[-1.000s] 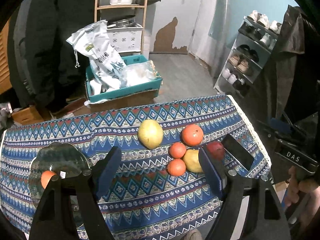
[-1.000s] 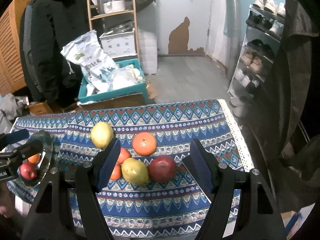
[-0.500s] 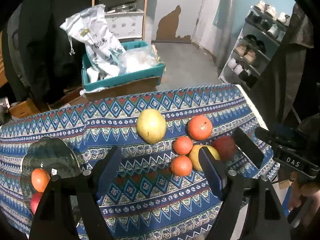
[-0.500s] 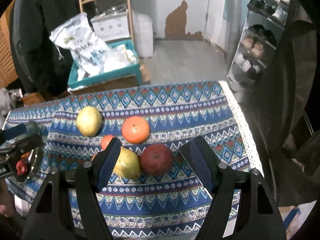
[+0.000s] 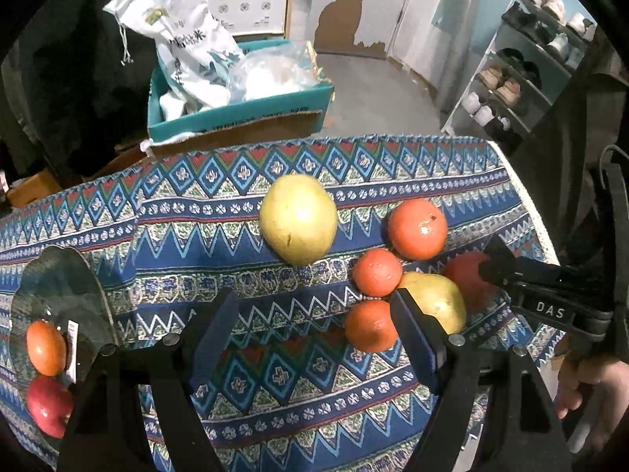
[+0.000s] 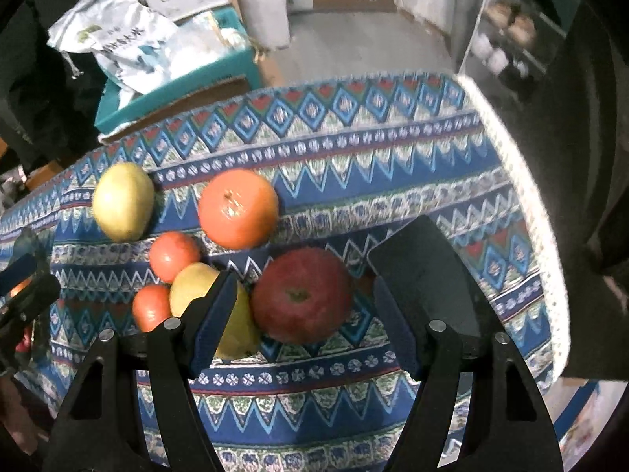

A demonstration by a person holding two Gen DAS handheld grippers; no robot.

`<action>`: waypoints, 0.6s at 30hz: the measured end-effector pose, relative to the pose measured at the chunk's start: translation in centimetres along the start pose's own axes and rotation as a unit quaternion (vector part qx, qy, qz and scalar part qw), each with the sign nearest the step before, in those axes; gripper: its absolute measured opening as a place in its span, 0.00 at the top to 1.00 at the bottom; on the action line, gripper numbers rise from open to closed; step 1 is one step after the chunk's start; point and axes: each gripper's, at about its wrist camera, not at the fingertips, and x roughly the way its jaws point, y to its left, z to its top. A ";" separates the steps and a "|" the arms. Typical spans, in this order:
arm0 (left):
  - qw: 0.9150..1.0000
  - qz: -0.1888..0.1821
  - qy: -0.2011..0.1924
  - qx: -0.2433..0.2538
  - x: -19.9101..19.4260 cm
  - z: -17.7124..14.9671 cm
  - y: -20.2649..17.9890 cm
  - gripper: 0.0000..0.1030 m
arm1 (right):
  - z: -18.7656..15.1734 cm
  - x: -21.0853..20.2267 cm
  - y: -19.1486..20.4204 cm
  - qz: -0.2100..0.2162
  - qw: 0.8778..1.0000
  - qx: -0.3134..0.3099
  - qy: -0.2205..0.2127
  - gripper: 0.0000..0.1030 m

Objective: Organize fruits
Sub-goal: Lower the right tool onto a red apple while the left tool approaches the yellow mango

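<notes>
The right gripper (image 6: 304, 299) hangs with jaws apart, straddling a red apple (image 6: 302, 295) on the table (image 6: 393, 165); a pear (image 6: 204, 306) lies at nine o'clock. The left gripper (image 5: 314, 326), gaping and empty, has a tangerine (image 5: 369, 330) at three o'clock.

Through my left tool the picture is sharp and evenly lit — a soft glare spot sits on the big yellow fruit (image 5: 298, 218), and the tablecloth (image 5: 196, 232) bends hard toward black fisheye corners. Through my right tool everything smears with motion blur — worst at the shoe rack (image 6: 511, 35) in the upper right. The upper left of both frames stays dim.
</notes>
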 end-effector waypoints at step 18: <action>0.999 -0.017 0.042 0.001 4.5 -0.4 0.0 0.22 | -1.3 5.8 -3.3 0.079 0.988 0.109 0.075 0.25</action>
